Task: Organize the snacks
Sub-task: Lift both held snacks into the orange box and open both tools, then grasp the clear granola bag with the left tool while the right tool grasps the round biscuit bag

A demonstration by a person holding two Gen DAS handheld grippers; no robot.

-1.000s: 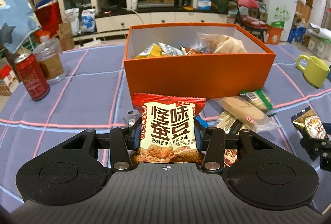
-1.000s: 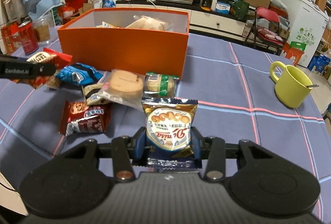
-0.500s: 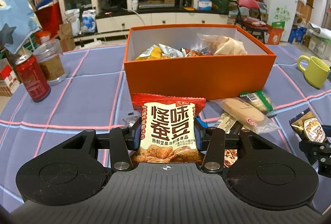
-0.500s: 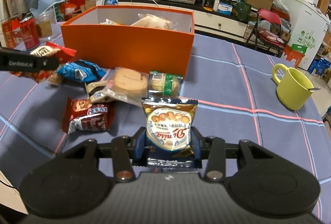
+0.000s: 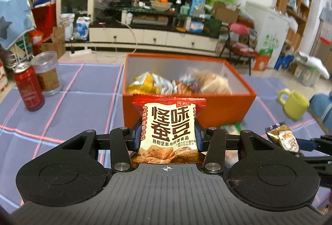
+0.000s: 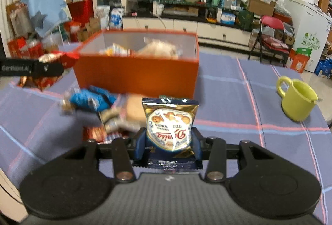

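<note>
Left wrist view: the left tongs (image 5: 167, 133) are clamped on a red and cream snack packet (image 5: 169, 127), which stands upright between the blue pads, clear of the counter (image 5: 83, 104).
Box: an orange box (image 5: 186, 108) sits on the counter straight behind that packet, open on top, with several wrapped snacks (image 5: 178, 82) already inside.
Left side of the counter: a red can (image 5: 29, 87) and a clear jar (image 5: 46, 73) stand just beside each other, well apart from the box.
Right side: a yellow-green mug (image 5: 294, 103) stands on the checked cloth; the other tongs show at the frame's right edge with a dark and gold packet.
Right wrist view: the right tongs (image 6: 168, 143) are clamped on a dark blue and gold cookie packet (image 6: 169, 126), held upright with its print upside down.
Loose snacks: a blue packet (image 6: 91, 99), a pale round biscuit pack (image 6: 132, 109) and a red packet (image 6: 94, 133) lie blurred on the counter in front of the box, left of the held cookie packet.
Mug in this view: to the right, well apart from the box.
</note>
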